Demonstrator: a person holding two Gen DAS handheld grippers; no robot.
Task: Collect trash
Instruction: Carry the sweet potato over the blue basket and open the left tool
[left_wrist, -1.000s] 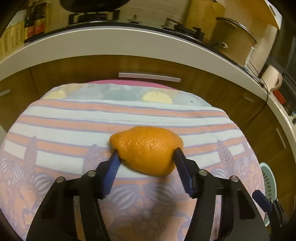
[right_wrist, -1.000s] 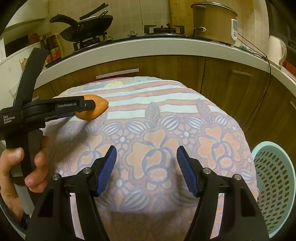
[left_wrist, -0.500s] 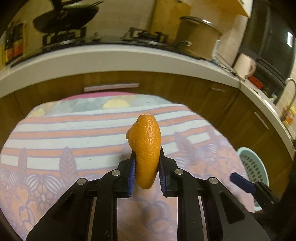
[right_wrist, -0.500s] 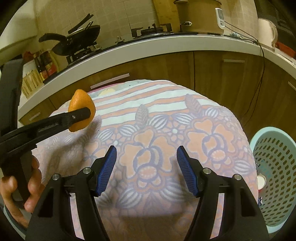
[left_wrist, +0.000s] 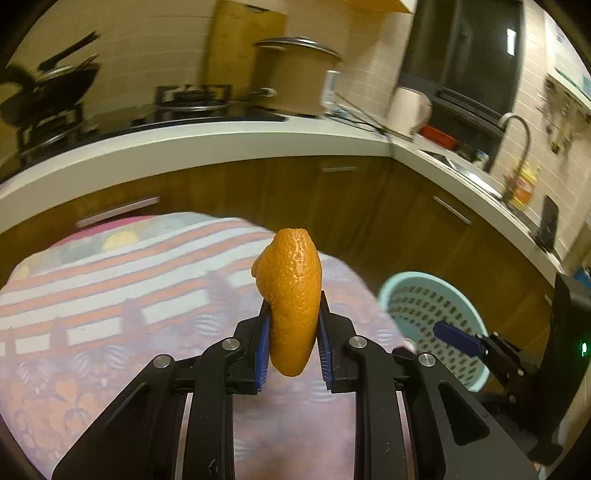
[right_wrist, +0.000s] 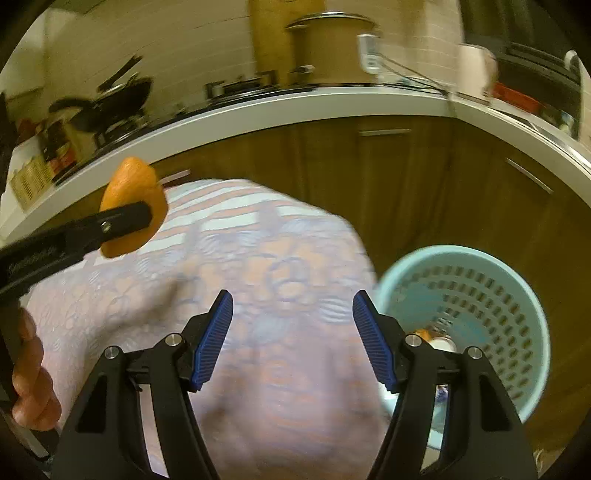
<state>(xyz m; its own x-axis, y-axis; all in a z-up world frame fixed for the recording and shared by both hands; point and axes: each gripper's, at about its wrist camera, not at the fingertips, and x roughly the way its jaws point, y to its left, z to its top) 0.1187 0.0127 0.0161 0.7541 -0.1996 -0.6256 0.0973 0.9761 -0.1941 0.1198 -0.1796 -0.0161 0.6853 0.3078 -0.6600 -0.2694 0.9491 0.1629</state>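
My left gripper (left_wrist: 291, 334) is shut on a piece of orange peel (left_wrist: 291, 291), squeezed flat and held upright above the patterned tablecloth (left_wrist: 110, 295). The peel also shows in the right wrist view (right_wrist: 131, 206), pinched in the left gripper at the left. A light blue perforated basket (left_wrist: 436, 325) stands on the floor to the right of the table; it also shows in the right wrist view (right_wrist: 476, 306), with some trash at its bottom. My right gripper (right_wrist: 291, 332) is open and empty above the table's right part.
Wooden kitchen cabinets (left_wrist: 332, 192) under a white counter (left_wrist: 221, 144) curve behind the table. A pot, a pan, a kettle and a stove stand on the counter. The table edge (right_wrist: 365, 254) drops off just left of the basket.
The left gripper closed on the orange peel, lifted it off the cloth and swung right toward the basket. The right gripper, still open, also moved right, closer to the basket.
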